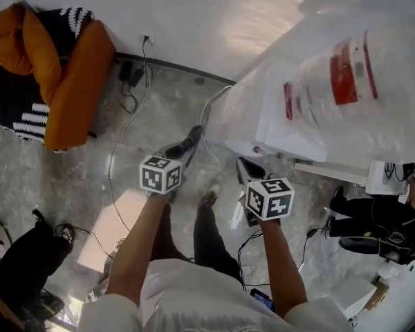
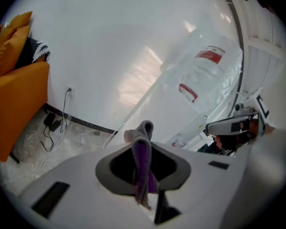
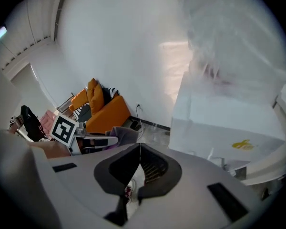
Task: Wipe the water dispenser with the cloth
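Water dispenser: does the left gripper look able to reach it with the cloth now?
Probably yes. The left gripper, shut on the cloth, points toward the dispenser, and nothing stands between them. The right gripper is off to the side, not in the path.

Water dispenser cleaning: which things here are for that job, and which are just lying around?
For the job: water dispenser; cloth; left gripper, jaws shut on the cloth.

Just lying about: orange armchair; striped blanket; floor cables. The right gripper is idle, jaws shut on nothing.
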Motion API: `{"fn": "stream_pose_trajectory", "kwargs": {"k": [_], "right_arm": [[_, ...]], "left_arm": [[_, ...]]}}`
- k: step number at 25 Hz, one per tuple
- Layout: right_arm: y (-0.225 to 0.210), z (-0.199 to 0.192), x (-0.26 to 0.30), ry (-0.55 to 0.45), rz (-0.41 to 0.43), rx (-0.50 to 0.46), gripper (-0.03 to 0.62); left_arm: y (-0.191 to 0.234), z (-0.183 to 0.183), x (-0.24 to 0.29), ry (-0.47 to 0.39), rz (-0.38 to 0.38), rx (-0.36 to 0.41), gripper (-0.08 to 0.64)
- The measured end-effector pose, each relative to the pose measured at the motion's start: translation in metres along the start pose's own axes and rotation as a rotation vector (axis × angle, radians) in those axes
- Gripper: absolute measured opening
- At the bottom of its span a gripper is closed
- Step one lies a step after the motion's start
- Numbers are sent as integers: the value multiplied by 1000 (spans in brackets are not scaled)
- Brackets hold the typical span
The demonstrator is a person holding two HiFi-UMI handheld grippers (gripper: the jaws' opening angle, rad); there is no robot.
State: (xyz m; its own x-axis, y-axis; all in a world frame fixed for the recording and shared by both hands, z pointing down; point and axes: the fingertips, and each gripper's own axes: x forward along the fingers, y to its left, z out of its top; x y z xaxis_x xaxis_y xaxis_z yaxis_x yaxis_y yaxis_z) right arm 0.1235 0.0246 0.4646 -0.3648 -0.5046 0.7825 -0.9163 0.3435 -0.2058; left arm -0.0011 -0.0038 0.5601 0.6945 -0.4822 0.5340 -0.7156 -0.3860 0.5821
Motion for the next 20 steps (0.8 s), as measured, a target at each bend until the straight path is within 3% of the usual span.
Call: {"fn": "stream_pose_trajectory", "kwargs": {"k": [7, 14, 20], "right_arm": [[-12, -54, 80, 189, 63, 32, 15], [-15, -112, 173, 324, 139, 145, 15], [-42, -157, 258, 472, 196, 169, 15]], "left_arm": [[29, -68, 62, 96, -6, -106, 63], [70, -124, 131, 149, -21, -246, 63], [123, -159, 225, 140, -40, -442, 63]]}}
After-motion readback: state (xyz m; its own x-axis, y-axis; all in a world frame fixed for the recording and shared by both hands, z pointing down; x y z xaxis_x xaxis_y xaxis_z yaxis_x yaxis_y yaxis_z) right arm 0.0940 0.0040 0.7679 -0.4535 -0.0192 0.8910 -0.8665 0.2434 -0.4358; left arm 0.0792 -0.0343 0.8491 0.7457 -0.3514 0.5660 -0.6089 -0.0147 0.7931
